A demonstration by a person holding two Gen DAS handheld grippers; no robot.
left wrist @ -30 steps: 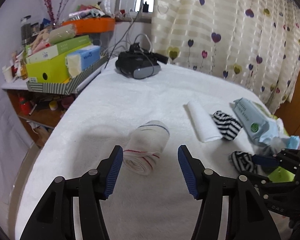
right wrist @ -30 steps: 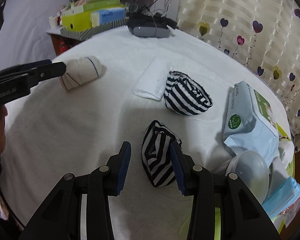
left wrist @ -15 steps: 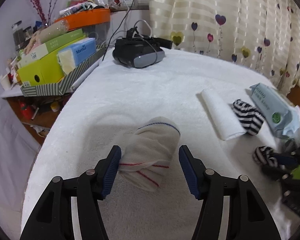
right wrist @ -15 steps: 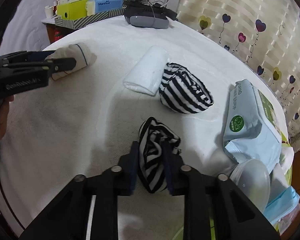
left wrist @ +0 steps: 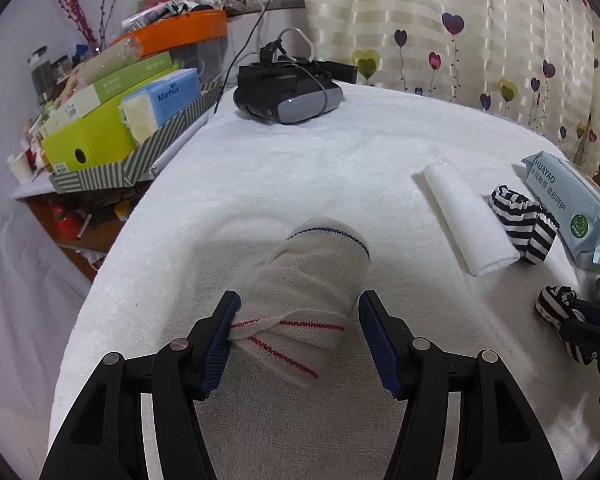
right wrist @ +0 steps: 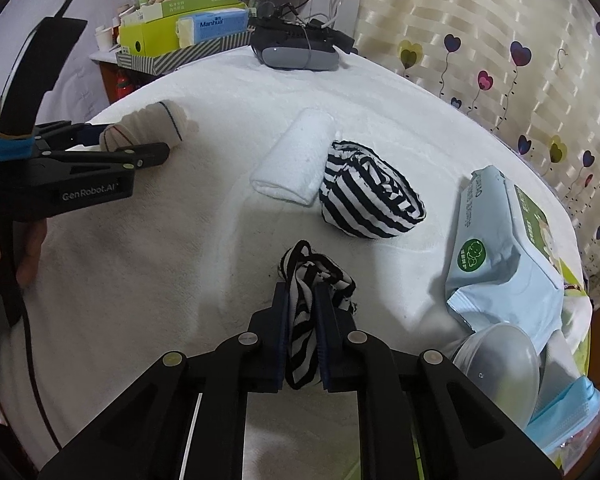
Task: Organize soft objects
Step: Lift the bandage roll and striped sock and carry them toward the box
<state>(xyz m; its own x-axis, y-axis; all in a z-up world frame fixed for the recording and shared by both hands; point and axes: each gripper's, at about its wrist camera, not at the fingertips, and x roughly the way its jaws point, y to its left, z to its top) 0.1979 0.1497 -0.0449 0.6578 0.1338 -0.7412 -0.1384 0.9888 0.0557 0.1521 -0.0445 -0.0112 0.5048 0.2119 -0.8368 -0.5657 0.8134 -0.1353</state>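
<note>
Open towel (left wrist: 340,168) before headset (left wrist: 288,98)

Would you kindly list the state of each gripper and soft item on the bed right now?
Right gripper: closing, fingers pinching a striped sock.
Left gripper: open, straddling the cream roll.
Cream roll: rolled, lying on the bed.
White towel: rolled, touching the other striped sock.
Other striped sock: bundled, free.
Wipes pack: lying flat.

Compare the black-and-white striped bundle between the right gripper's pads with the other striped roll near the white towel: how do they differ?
The striped bundle in the right gripper is squeezed thin as the jaws are closing; the striped roll beside the white towel lies free and plump. The pinched bundle looks smaller and crumpled, the roll wider and neatly coiled. Both are striped black-and-white fabric.
</note>
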